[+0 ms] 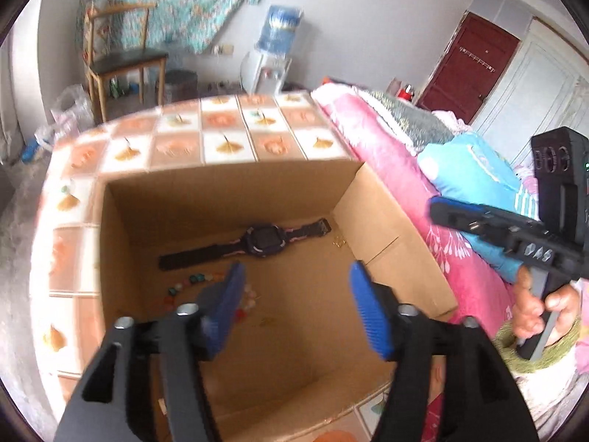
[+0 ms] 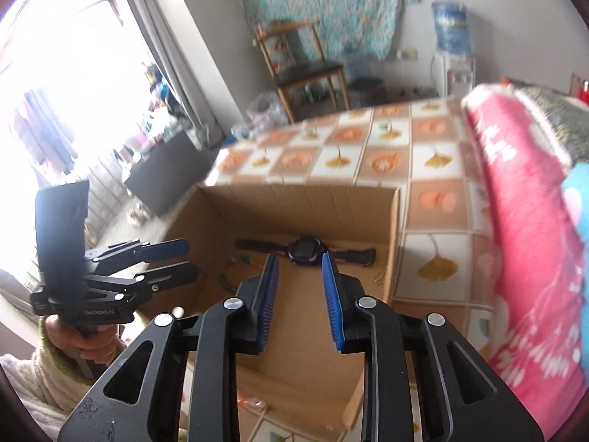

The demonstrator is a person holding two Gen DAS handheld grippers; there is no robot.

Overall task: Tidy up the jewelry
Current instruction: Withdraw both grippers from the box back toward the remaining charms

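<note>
An open cardboard box (image 1: 390, 228) sits on a bed with a tiled-pattern sheet. On its floor lies a dark watch (image 1: 263, 241) with a black and pink strap, seen too as the watch (image 2: 303, 252) in the right wrist view. A bead bracelet (image 1: 191, 283) of coloured stones lies near the left wall, and small gold pieces (image 1: 338, 243) sit by the right wall. My left gripper (image 1: 294, 280) hangs open above the box with nothing between its fingers. My right gripper (image 2: 299, 270) is also open and empty, over the box's near side.
A pink quilt (image 1: 383, 147) and blue pillow (image 1: 471, 169) lie right of the box. A wooden chair (image 1: 121, 59) and a water dispenser (image 1: 272, 51) stand by the far wall. A person's hand (image 1: 541, 302) holds the other gripper's handle at the right.
</note>
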